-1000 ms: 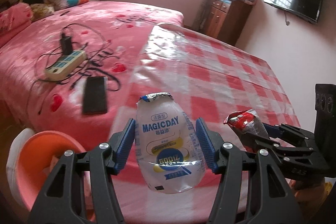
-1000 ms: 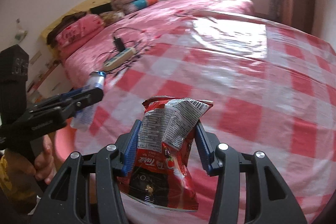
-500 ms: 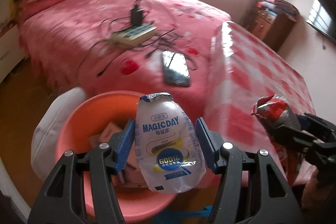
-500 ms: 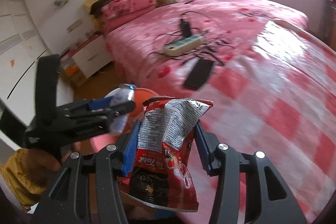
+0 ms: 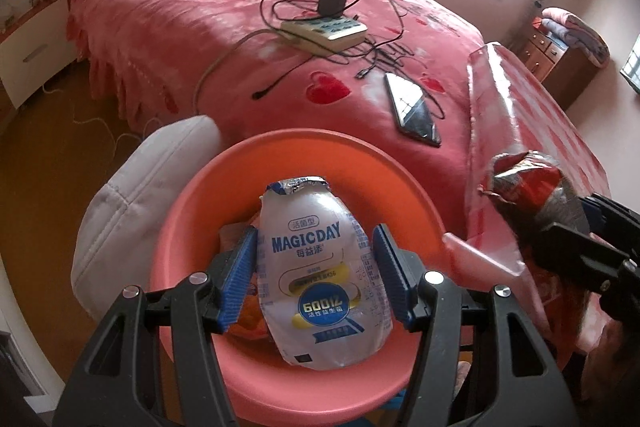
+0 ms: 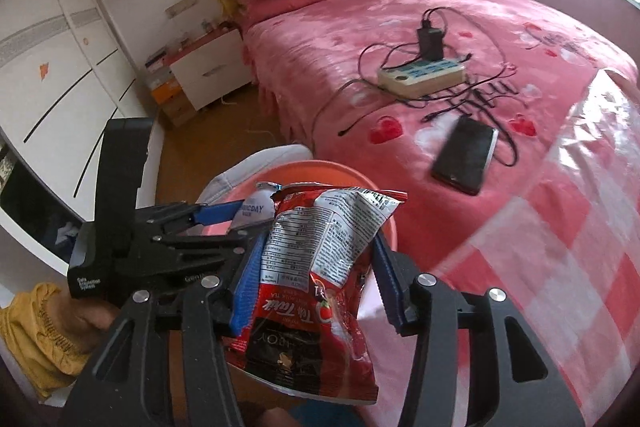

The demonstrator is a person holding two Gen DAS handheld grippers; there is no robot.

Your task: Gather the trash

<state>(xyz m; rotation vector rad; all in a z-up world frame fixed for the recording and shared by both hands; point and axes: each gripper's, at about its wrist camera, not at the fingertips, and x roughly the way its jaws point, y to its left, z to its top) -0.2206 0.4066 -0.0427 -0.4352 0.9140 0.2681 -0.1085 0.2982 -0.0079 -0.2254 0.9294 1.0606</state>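
My left gripper (image 5: 315, 237) is shut on a white MAGICDAY bottle (image 5: 320, 267) and holds it upright over a pink basin (image 5: 312, 143) that has some trash in it. In the right wrist view that gripper (image 6: 224, 219) and the bottle (image 6: 256, 211) hang over the basin's (image 6: 320, 167) near side. My right gripper (image 6: 316, 247) holds a crumpled red snack bag (image 6: 320, 267) just right of the basin. Its jaws are opening, with the bag still between the blue pads and touching them. The left wrist view shows the bag (image 5: 528, 187) at the right, beside the basin.
The basin sits against a white cushion (image 5: 132, 203) beside a pink bed. On the bed lie a black phone (image 5: 414, 111), a power strip (image 5: 324, 29) with cables, and a red checked plastic sheet (image 5: 540, 99). A white nightstand (image 6: 208, 67) stands by the wooden floor.
Both grippers have swung left from over the checked sheet to the basin and tilted downward. The bottle now hangs over the basin. The right jaws stand slightly wider around the bag.
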